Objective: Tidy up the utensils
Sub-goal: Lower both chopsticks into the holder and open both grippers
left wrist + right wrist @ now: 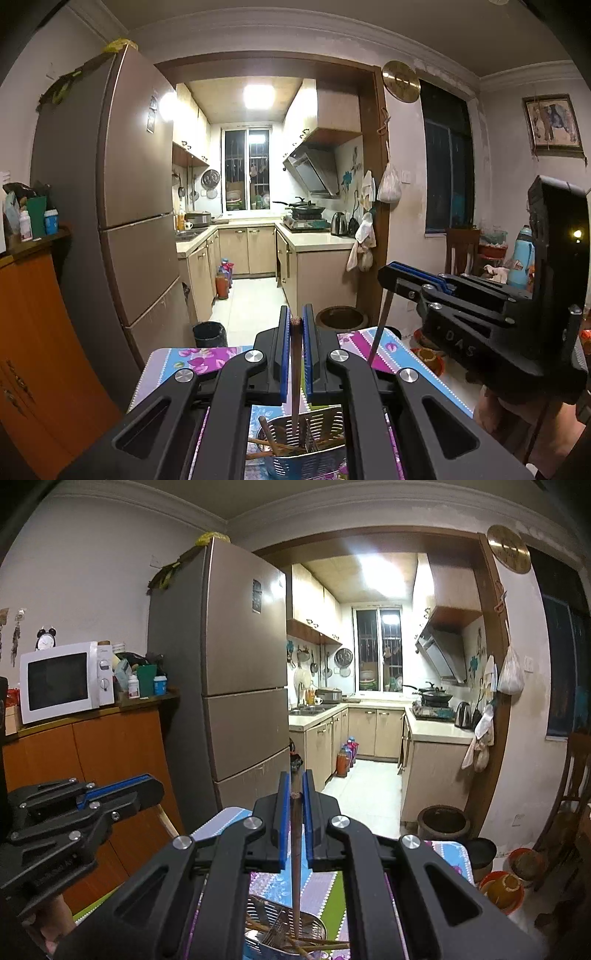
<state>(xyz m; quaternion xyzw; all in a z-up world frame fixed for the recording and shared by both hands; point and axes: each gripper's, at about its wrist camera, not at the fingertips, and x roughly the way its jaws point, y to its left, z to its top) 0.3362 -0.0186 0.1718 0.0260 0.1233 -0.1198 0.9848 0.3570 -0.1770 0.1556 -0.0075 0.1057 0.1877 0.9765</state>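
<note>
My left gripper (294, 318) is shut on a brown chopstick (295, 369) that hangs straight down into a perforated metal utensil holder (317, 424). Several more chopsticks lie in that holder. To the right, my right gripper (388, 271) is shut on a second chopstick (380, 332) that points down over the table. In the right wrist view, the right gripper (294, 780) pinches its chopstick (295, 867), whose lower end reaches into the holder (314, 928), where a fork also lies. The left gripper (155, 786) shows at the left with its chopstick (166, 819).
The holder stands on a table with a floral cloth (192, 360). Beyond it are a black bin (209, 334), a clay jar (341, 318), a tall fridge (236, 672) and an orange cupboard (92, 753) with a microwave (62, 681). A hand (491, 406) holds the right gripper.
</note>
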